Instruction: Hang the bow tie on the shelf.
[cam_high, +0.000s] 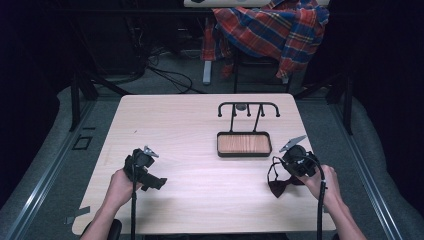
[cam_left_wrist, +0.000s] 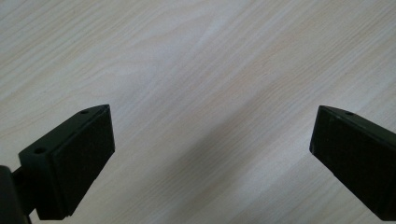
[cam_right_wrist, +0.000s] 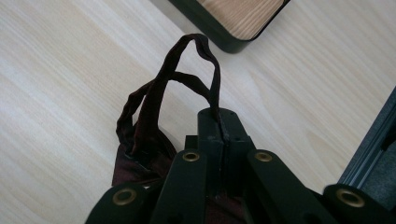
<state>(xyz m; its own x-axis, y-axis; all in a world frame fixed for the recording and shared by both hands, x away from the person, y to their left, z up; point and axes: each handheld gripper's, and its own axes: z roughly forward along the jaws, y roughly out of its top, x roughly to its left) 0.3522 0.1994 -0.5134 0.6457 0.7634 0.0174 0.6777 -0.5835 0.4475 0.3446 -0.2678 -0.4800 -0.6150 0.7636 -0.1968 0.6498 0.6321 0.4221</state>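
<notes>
While the high view looks down, the right gripper (cam_high: 294, 167) holds a dark red bow tie (cam_high: 278, 187) by its strap just off the table (cam_high: 200, 125) near the right edge, w/ the wooden tray (cam_high: 244, 144) & black rack (cam_high: 248, 107) close behind. Left gripper view: the left gripper (cam_left_wrist: 210, 140) has jaws wide apart over bare wood, nothing between. Right gripper view: jaws pinched tight on the strap (cam_right_wrist: 212, 88), tray corner (cam_right_wrist: 224, 39) just past the loop.

dark cloth bow tie (cam_high: 278, 186), matt pale wood table (cam_high: 200, 125)
</notes>
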